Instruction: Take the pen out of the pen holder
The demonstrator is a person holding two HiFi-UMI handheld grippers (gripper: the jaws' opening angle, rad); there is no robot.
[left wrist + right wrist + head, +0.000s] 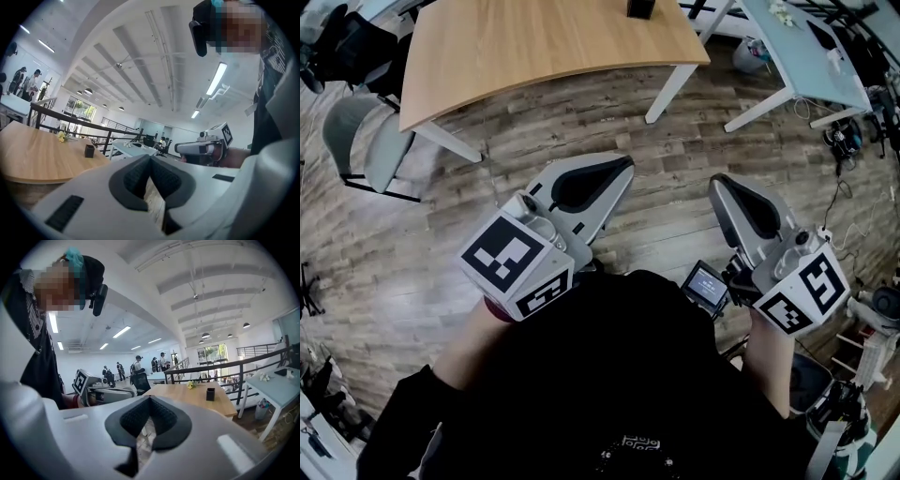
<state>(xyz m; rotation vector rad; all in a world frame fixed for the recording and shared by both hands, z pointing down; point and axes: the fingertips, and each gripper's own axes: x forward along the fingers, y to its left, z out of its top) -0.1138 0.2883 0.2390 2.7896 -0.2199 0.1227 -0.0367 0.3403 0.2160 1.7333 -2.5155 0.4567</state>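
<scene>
Both claws are clamped shut and empty: the left gripper (150,159) has its dark pads tip to tip, and it's the same deal on the right gripper (149,399). They're held side by side over the plank floor (441,253), on the near side of the wooden table (534,47) and well apart from it. The pen holder (210,394), a little black box, sits on that table toward its far edge, with some yellow flowers (190,385) near it. Whether there's a pen in it is too small to tell.
</scene>
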